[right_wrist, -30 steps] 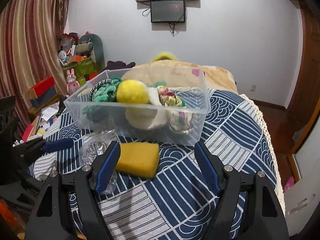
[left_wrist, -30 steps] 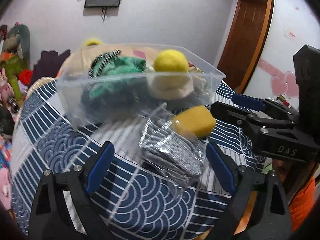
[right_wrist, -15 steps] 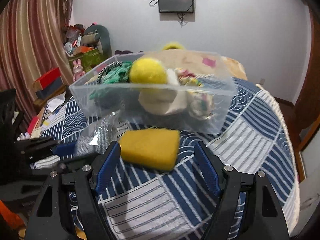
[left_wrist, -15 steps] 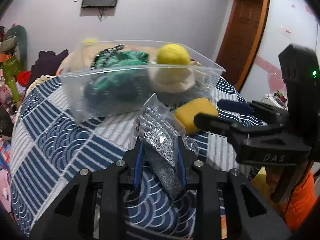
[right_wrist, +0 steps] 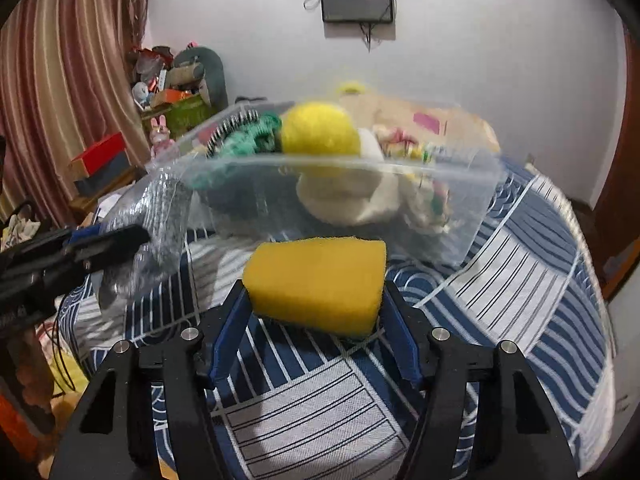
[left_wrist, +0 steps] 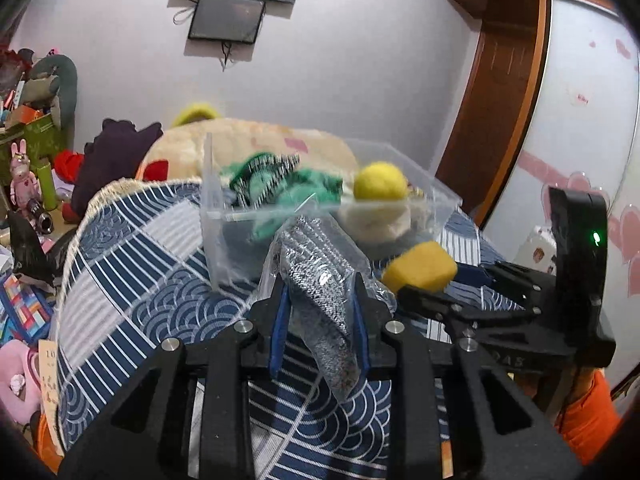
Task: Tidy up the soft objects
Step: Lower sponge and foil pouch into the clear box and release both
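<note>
A clear plastic bag of grey speckled cloth is lifted a little off the blue patterned tablecloth, my left gripper shut on it. In the right wrist view that bag hangs at the left beside the left gripper. The yellow sponge sits between the pads of my right gripper, whose jaws are closing and touch both its ends. The left wrist view shows this sponge at the right gripper. Just beyond stands a clear plastic bin holding a yellow ball and green knitwear.
The bin stands mid-table, close in front of both grippers. A beige cushion lies behind it. Toys and boxes crowd the far left by a striped curtain. The table edge curves down at the left.
My left gripper closed on the bag and raised it toward the bin. My right gripper moved up to the sponge and its jaws narrowed onto it.
</note>
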The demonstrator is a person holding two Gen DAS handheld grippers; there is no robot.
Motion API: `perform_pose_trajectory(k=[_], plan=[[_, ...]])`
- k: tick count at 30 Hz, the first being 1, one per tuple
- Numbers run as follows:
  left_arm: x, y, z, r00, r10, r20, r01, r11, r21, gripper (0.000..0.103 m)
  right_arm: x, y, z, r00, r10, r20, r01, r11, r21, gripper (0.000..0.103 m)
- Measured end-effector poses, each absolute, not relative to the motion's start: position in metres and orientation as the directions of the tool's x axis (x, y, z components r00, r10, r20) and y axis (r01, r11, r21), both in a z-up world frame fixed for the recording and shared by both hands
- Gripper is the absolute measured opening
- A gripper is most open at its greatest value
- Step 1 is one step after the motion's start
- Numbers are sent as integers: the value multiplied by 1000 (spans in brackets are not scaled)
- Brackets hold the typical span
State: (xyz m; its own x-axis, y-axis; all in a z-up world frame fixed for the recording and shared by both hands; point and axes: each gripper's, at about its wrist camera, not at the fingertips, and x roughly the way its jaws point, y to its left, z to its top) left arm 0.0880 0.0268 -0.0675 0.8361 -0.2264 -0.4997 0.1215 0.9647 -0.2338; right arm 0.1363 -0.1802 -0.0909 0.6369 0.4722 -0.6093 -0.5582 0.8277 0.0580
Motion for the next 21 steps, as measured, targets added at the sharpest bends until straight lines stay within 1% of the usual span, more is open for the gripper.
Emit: perform_pose_trajectory(k=[3, 6, 13, 18, 21], plan=[[88, 31, -55, 856, -212, -471, 118, 968, -221, 28, 130, -187, -78, 678, 463, -571, -549, 835, 25, 61], [91, 35, -43, 876, -194, -442, 109, 972, -209, 28, 128, -198, -63, 708, 464, -533, -534, 845, 26, 61], [111, 36, -25, 893, -149, -425, 86, 983, -165, 28, 140, -215, -39, 774, 427, -468, -469, 883, 31, 61], [132, 33, -22, 893, -149, -424, 91, 984, -154, 28, 161, -208, -32, 783, 413, -466, -443, 895, 50, 61], [148, 28, -27, 879, -159, -449, 101, 983, -151, 28, 174, -203, -34, 768, 421, -483, -448, 892, 65, 61]])
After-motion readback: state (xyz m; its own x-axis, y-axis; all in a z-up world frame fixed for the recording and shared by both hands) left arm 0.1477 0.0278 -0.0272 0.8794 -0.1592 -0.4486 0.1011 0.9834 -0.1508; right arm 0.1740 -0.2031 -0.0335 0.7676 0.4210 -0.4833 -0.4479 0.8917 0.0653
